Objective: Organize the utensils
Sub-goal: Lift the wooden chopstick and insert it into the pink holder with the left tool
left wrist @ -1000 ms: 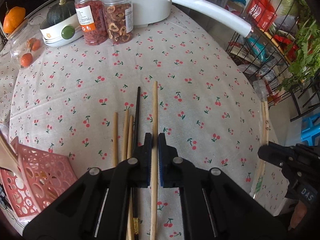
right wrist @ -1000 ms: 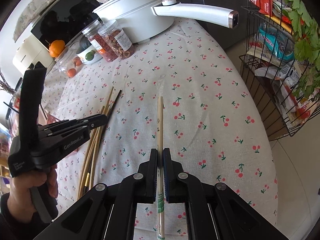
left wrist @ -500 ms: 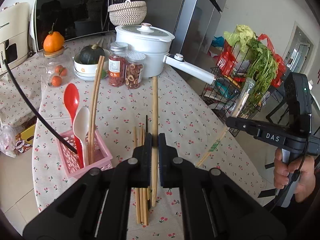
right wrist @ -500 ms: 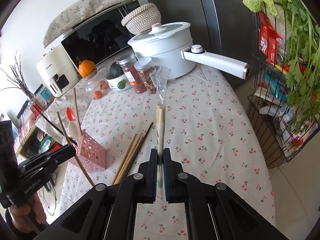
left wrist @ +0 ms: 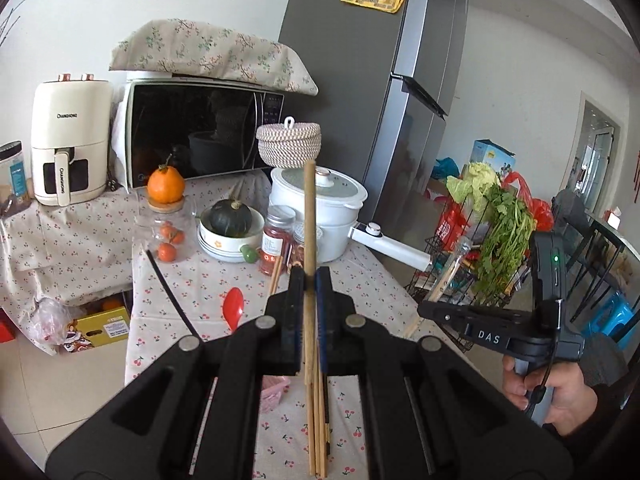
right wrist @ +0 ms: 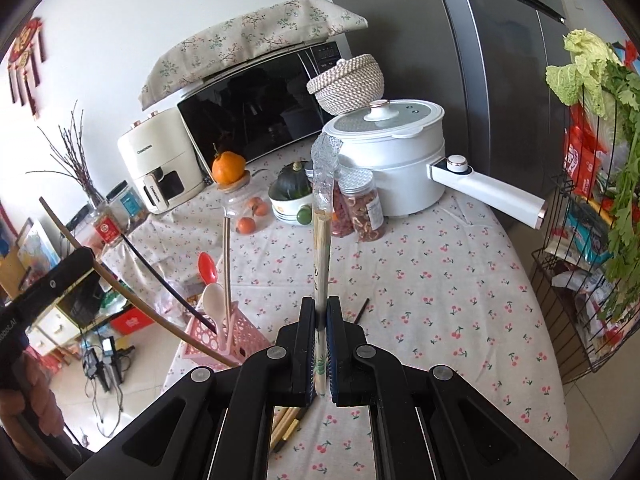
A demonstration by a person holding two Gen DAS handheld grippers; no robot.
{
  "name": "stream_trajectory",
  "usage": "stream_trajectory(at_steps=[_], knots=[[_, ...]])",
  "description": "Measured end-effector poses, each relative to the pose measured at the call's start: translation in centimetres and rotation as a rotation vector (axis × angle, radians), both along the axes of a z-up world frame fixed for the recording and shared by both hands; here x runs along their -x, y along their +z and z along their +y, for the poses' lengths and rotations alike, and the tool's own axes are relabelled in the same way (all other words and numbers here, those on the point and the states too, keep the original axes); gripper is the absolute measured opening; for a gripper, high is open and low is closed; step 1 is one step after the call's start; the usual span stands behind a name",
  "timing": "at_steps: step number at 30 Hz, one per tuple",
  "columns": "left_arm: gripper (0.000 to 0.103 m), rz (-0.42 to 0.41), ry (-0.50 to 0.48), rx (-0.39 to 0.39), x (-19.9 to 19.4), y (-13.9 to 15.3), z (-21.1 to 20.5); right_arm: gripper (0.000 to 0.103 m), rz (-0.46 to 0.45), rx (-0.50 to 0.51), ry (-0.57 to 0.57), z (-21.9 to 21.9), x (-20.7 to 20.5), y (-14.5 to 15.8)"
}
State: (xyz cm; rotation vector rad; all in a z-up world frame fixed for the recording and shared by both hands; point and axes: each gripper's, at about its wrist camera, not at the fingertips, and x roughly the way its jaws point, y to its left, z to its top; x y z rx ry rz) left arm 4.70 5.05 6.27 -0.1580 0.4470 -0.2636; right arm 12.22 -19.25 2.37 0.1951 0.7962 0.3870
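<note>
My left gripper [left wrist: 308, 280] is shut on a plain wooden chopstick [left wrist: 309, 216] and holds it upright, well above the table. Several loose chopsticks [left wrist: 318, 432] lie on the cherry-print cloth below it. My right gripper [right wrist: 320, 312] is shut on a pair of wooden chopsticks in a clear plastic sleeve [right wrist: 323, 224], also raised and pointing up. A pink perforated utensil basket [right wrist: 224, 340] at the table's left edge holds a red spoon [right wrist: 207, 266], a white spoon [right wrist: 213, 302] and chopsticks. The right gripper [left wrist: 436, 310] shows at the right of the left wrist view.
At the back of the table stand a white pot with a long handle [right wrist: 400, 160], two jars [right wrist: 362, 208], a bowl with a green squash [left wrist: 231, 224] and a glass jar of oranges [left wrist: 166, 228]. A wire rack of vegetables [right wrist: 592, 220] stands off the right edge.
Both grippers have risen and tilted up from the table, each carrying its chopstick; the views swung from the tablecloth to the back wall.
</note>
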Motion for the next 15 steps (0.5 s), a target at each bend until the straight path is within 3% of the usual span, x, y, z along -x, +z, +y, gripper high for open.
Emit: stream_trajectory(at_steps=[6, 15], knots=[[0.007, -0.039, 0.097, -0.022, -0.2, 0.5, 2.6, 0.005, -0.021, -0.009, 0.029, 2.2, 0.0, 0.3], [0.007, 0.106, 0.133, -0.081, -3.1, -4.1, 3.5, 0.005, -0.039, -0.029, 0.047, 4.4, -0.5, 0.4]])
